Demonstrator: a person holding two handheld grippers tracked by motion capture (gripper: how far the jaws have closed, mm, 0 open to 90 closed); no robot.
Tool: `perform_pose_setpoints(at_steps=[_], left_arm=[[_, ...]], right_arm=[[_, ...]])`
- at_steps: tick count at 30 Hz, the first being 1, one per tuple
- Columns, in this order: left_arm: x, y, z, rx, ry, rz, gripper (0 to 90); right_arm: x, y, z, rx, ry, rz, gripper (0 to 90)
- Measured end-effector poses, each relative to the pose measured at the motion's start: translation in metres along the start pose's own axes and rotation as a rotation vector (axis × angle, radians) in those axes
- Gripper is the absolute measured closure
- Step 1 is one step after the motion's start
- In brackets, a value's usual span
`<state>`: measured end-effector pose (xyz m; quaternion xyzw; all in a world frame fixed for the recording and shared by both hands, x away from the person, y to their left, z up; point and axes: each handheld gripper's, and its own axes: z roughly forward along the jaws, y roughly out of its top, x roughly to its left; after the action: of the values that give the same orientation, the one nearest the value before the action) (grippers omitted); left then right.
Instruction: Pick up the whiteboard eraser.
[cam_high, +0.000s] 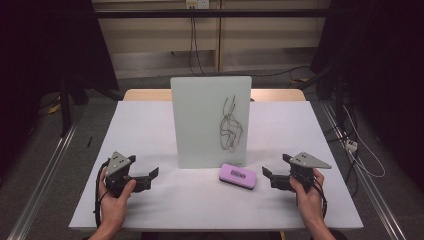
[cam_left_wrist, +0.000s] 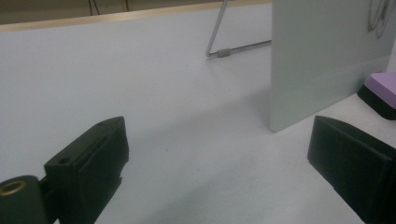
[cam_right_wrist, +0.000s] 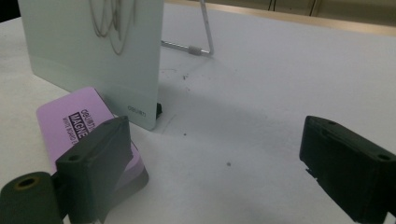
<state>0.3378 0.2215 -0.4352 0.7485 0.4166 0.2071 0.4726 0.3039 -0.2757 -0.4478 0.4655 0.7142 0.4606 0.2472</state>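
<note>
high view: a whiteboard (cam_high: 210, 122) stands upright at the table's (cam_high: 150, 125) centre, with a dark scribble (cam_high: 230, 125) on its right half. the eraser (cam_high: 238, 176), purple on top with a black base, lies flat on the table at 5 o'clock from the board, just beside its lower right corner. the left gripper (cam_high: 152, 176) sits at 8 o'clock from the board, jaws released with nothing between them, pointing toward the board. the right gripper (cam_high: 266, 175) is at 3 o'clock from the eraser, near it but apart, jaws spread wide and empty. right gripper view: the eraser (cam_right_wrist: 70, 126) lies partly behind the near jaw, and a wire stand (cam_right_wrist: 201, 42) props the board (cam_right_wrist: 93, 51) from behind.
</note>
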Motion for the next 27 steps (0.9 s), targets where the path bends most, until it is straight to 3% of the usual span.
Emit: perform_pose_setpoints(at_steps=[12,21,27], left_arm=[[0.001,-0.001,-0.002,-0.003,-0.002,0.0,5.4],[0.002,-0.001,-0.002,0.001,0.004,0.004,5.4],[0.002,0.0,-0.002,0.001,0.007,0.002,5.4]], right_arm=[[0.012,0.011,0.001,0.003,0.077,-0.037,6.6],[0.018,0.025,0.005,0.006,0.128,-0.1,7.7],[0.02,0.033,0.012,0.039,0.158,-0.139,8.3]])
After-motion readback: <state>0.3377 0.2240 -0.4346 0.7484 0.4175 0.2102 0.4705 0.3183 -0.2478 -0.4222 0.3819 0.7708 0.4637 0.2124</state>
